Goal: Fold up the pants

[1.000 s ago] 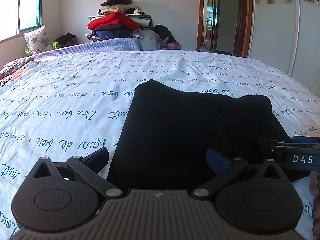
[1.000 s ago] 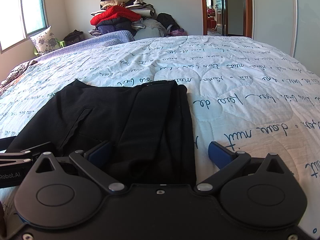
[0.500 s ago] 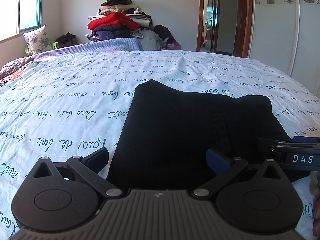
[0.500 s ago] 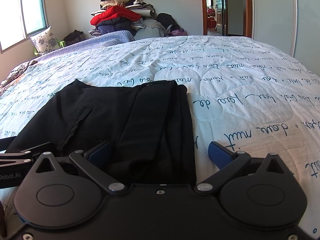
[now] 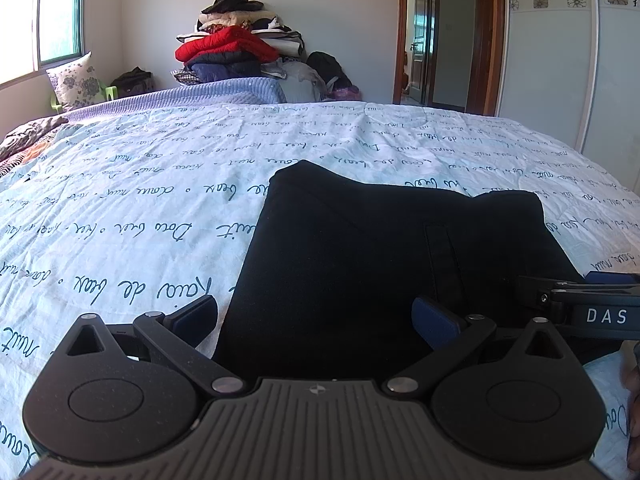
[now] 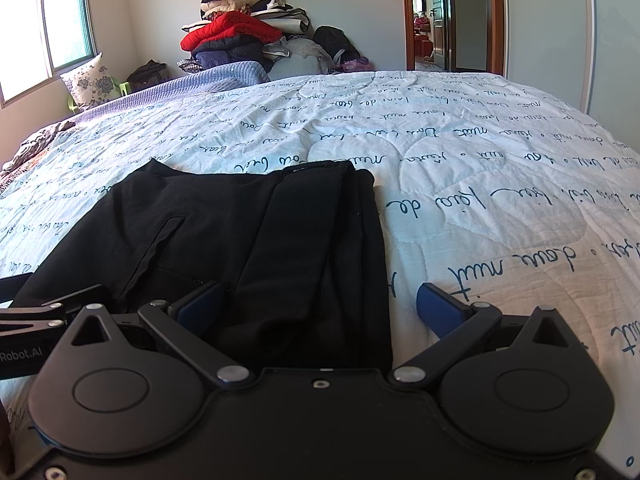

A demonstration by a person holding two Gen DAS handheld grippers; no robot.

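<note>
**A:** Nothing is moving between the earlier frames and now. Both grippers are sitting in the same pose, and the black pants (image 5: 384, 256) are lying unchanged on the bed's script-print quilt (image 5: 132, 220).

**B:** Finger state?

**A:** Left gripper (image 5: 316, 316) is spread wide, straddling the near-left corner of the folded stack: one finger over quilt, the other over fabric. Right gripper (image 6: 320, 304) is also released, straddling the near-right edge. Neither is grasping anything.

**B:** Fold progress?

**A:** Pants are looking already doubled, layers stacked along the right edge, pocket slit (image 6: 154, 248) facing up. I'm reading this as lining up for the next fold.

**B:** Tips?

**A:** Drop both sets of fingers low enough to catch every layer at the near edge, pinch the corners evenly, then lift and carry together towards the far edge. Uneven height is likely going to skew the stack or shed the bottom layer.
</note>
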